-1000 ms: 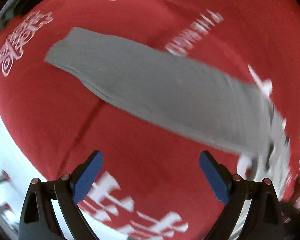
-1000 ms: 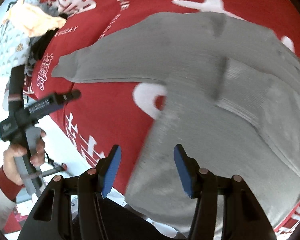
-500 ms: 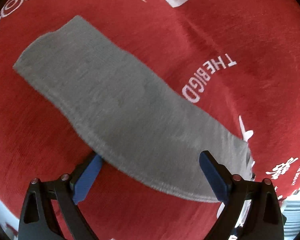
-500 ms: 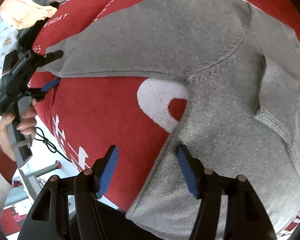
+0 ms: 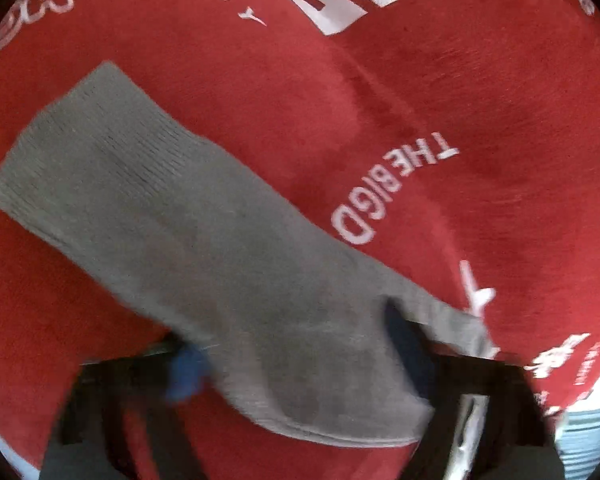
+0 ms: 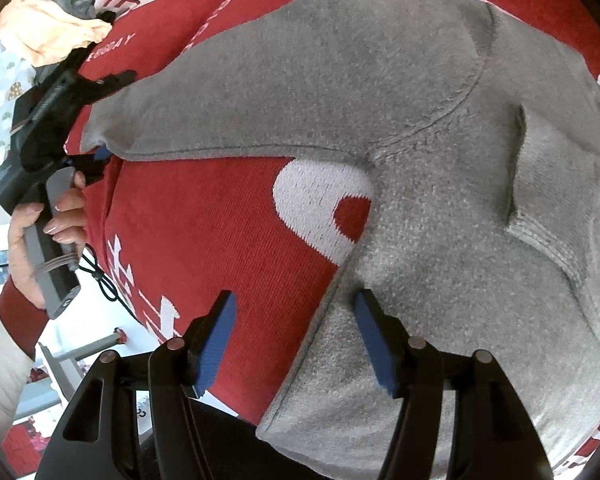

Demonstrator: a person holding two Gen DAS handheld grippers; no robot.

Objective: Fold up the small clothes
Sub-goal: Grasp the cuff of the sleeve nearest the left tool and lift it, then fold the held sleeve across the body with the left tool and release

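Observation:
A small grey sweater (image 6: 440,168) lies flat on a red cloth with white print (image 6: 204,216). Its sleeve (image 5: 188,232) stretches out to the left. My left gripper (image 5: 296,364) has its jaws around the sleeve near the cuff, blurred and part closed; it also shows in the right wrist view (image 6: 100,136) at the sleeve's end. My right gripper (image 6: 296,332) is open, its jaws straddling the sweater's side edge low on the body, one finger over the red cloth and one over the grey knit.
A pile of other clothes, peach and pale patterned (image 6: 48,36), lies at the far left of the red cloth. The cloth's edge (image 6: 140,312) runs along the lower left, with floor and a metal frame beyond it.
My left gripper has moved onto the sleeve and its jaws have narrowed around it. My right gripper has moved in closer to the sweater's side edge and stays open.

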